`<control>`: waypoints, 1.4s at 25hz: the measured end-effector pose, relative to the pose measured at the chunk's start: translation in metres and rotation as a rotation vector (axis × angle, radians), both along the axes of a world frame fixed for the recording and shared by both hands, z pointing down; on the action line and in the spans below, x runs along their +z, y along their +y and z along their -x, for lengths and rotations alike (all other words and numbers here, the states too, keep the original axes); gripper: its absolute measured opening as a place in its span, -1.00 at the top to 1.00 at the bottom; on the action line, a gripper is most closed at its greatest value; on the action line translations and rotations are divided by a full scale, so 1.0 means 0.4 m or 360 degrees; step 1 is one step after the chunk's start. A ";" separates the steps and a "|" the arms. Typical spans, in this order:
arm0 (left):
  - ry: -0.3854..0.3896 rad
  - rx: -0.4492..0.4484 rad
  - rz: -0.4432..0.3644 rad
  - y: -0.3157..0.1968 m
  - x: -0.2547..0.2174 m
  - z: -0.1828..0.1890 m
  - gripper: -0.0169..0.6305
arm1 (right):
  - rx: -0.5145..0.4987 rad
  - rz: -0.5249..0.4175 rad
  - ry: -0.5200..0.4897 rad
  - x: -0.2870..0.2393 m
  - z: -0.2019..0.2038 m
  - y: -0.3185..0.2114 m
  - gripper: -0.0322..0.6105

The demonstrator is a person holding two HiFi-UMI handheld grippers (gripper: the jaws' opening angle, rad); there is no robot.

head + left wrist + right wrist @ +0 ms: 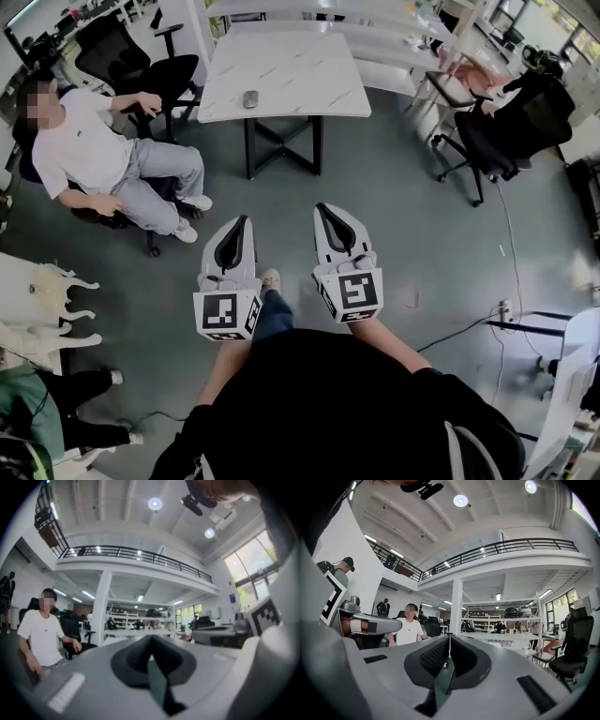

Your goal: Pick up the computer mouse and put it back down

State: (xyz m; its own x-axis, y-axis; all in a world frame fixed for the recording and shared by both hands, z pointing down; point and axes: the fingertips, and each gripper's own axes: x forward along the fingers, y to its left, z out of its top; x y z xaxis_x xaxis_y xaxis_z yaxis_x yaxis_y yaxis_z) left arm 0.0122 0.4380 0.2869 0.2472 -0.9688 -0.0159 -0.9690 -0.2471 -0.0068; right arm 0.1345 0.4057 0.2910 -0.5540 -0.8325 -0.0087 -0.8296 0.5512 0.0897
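A small grey computer mouse (250, 98) lies on the white marble-look table (309, 80) at the far middle of the head view. Both grippers are held level over the grey floor, well short of the table and apart from the mouse. My left gripper (245, 221) is shut with nothing in it, its tips meeting in the left gripper view (151, 638). My right gripper (322, 208) is shut and empty too, its jaws closed to a line in the right gripper view (449, 637). The tabletop (501, 638) shows ahead in that view; the mouse cannot be made out there.
A person in a white shirt (94, 150) sits on a black chair left of the table. A black office chair (502, 136) stands at the right, another (131, 56) behind the seated person. White chairs (42, 300) are at the lower left. A cable (469, 328) crosses the floor.
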 end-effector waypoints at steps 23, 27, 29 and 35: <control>0.0040 0.0209 0.0152 -0.628 0.072 0.242 0.41 | 0.0200 0.0134 0.0056 0.060 0.246 -0.584 0.84; 0.0060 0.0214 0.0165 -0.670 0.078 0.257 0.36 | 0.0213 0.0147 0.0079 0.064 0.256 -0.620 0.84; 0.0069 0.0214 0.0173 -0.687 0.083 0.265 0.35 | 0.0215 0.0143 0.0086 0.062 0.263 -0.636 0.84; 0.0083 0.0230 0.0179 -0.755 0.093 0.262 0.34 | 0.0223 0.0117 0.0085 0.061 0.264 -0.702 0.84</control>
